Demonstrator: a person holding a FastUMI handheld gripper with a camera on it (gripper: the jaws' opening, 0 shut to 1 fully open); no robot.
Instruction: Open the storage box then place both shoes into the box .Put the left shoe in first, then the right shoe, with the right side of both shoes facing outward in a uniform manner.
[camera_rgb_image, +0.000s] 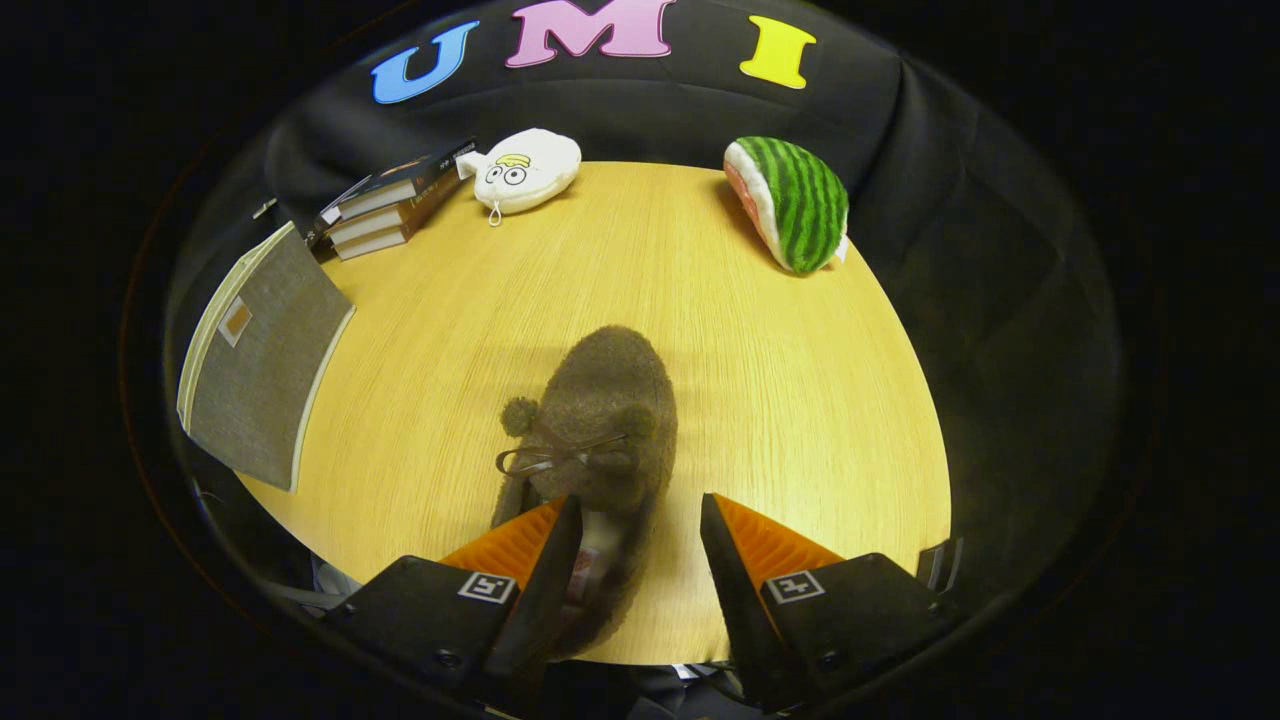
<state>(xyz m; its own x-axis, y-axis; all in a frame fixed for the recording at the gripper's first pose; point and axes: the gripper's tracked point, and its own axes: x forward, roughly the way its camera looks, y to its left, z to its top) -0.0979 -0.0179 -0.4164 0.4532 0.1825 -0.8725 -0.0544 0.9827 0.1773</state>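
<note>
A brown fuzzy slipper (603, 410) with a ribbon bow and two pompoms lies on the wooden table (800, 400), toe pointing away from me. Its heel end reaches back between my fingers, lying against the left finger (545, 570). My gripper (640, 560) stands open, with a clear gap between the slipper and the right finger (735, 570). The grey fabric storage box (262, 355) sits at the table's left edge with its lid down, well beyond and left of the fingers.
A stack of books (385, 205) lies at the far left corner. A white plush toy (525, 170) sits beside it. A watermelon-slice plush (795, 200) rests at the far right. Bare tabletop stretches to the right of the slipper.
</note>
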